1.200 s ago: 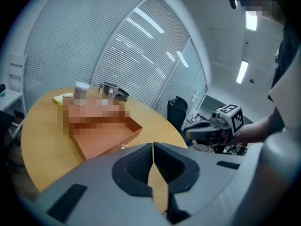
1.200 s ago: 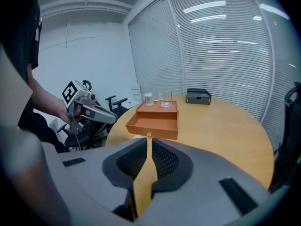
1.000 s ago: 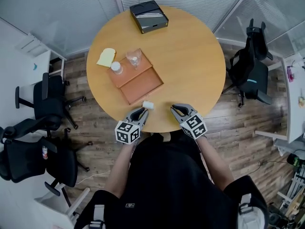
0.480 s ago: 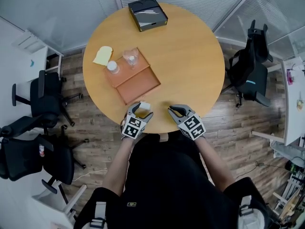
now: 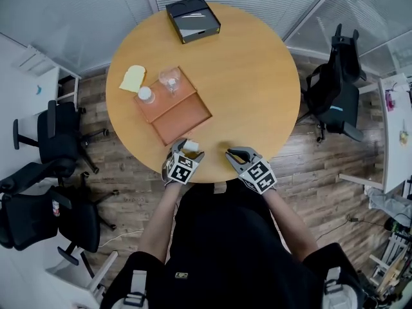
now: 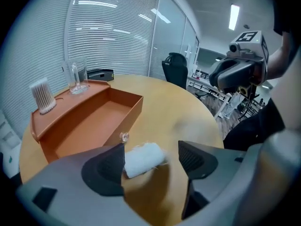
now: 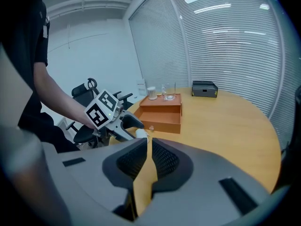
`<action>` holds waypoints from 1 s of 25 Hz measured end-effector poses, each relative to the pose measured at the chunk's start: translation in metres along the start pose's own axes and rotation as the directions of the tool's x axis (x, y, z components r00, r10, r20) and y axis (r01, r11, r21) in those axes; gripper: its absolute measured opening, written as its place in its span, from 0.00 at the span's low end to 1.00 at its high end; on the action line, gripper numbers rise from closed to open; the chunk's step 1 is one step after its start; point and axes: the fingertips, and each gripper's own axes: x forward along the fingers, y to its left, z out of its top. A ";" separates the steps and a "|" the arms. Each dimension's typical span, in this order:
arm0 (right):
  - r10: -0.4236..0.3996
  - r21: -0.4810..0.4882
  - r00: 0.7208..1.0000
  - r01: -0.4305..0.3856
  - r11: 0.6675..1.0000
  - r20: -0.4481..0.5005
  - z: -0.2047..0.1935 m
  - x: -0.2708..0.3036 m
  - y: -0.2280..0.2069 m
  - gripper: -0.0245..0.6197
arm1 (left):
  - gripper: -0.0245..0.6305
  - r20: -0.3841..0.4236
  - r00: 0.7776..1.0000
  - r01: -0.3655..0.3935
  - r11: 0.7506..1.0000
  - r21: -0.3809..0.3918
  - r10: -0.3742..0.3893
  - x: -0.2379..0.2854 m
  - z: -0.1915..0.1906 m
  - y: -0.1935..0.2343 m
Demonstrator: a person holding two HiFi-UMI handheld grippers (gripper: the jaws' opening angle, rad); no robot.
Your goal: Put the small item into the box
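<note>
White roll (image 6: 141,159): it lies on the round table (image 5: 244,82) close to my edge, just in front of the orange box (image 6: 129,113) and outside it.
Left claw (image 6: 151,150): its jaws have just been opening and stand wide apart, with the roll between them. The roll sits against one pad, with a clear gap to the other, so nothing is gripped.
Right claw (image 7: 147,147): its jaws are together with nothing between them. It is parked over the table edge, apart from the roll.
Progress: I judge this the very start. The box's open compartment looks bare and the roll is not yet picked up.
Left to do: close on the roll, lift it over the front wall and let go inside.
In the way: only that wall and its small clear knob (image 6: 124,136).
Around: a cotton swab holder (image 6: 42,95) and a clear glass (image 6: 77,76) stand on the box's raised shelf. A yellow pad (image 5: 133,78) lies beside the box, and a black case (image 5: 192,18) sits at the far edge.
</note>
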 end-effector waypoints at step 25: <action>0.011 0.009 0.999 -0.011 1.000 -0.035 -0.010 -0.006 -0.010 0.08 | 0.33 -0.071 0.997 -0.027 0.997 -0.079 0.021 0.024 -0.017 0.006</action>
